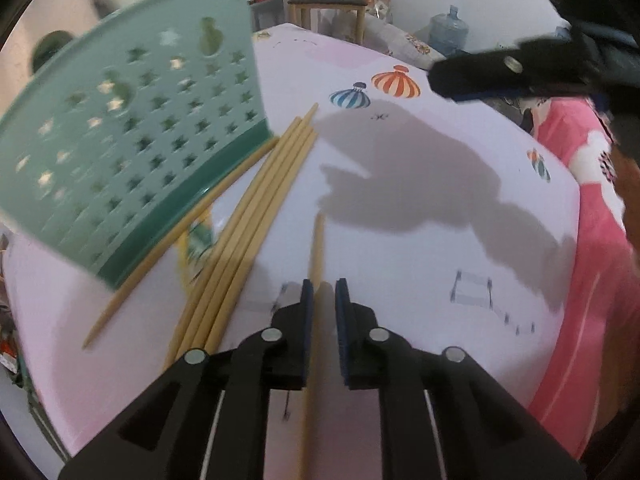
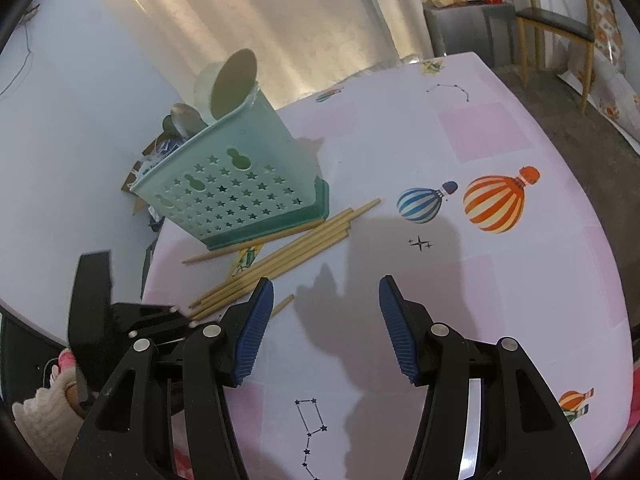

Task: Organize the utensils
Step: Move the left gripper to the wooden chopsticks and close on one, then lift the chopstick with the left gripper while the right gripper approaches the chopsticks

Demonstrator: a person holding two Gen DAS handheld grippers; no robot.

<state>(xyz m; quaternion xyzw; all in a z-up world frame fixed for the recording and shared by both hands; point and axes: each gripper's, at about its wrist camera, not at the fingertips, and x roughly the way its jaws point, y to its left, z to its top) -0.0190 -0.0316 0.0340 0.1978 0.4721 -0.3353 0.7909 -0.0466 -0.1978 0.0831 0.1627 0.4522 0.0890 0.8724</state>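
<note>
A single wooden chopstick (image 1: pixel 317 248) lies lengthwise between the jaws of my left gripper (image 1: pixel 323 292). The jaws stand narrowly apart and a gap shows beside the stick. More chopsticks (image 1: pixel 248 220) (image 2: pixel 288 256) lie bundled on the table to its left, and one separate stick (image 1: pixel 180 240) rests against the base of the green star-holed utensil basket (image 1: pixel 132 128) (image 2: pixel 240 184). The basket holds a pale cup (image 2: pixel 232 80) and a spoon (image 2: pixel 186 118). My right gripper (image 2: pixel 326 292) hovers open over the tablecloth with nothing between its pads. One of its fingers (image 1: pixel 480 76) shows in the left wrist view.
The table (image 2: pixel 500 280) wears a pink cloth printed with balloons and stars. A person's pink clothing (image 1: pixel 580 240) is at its right edge. A wooden chair (image 2: pixel 560 28), a grey cabinet (image 2: pixel 468 28) and a water jug (image 1: pixel 448 32) stand beyond the table.
</note>
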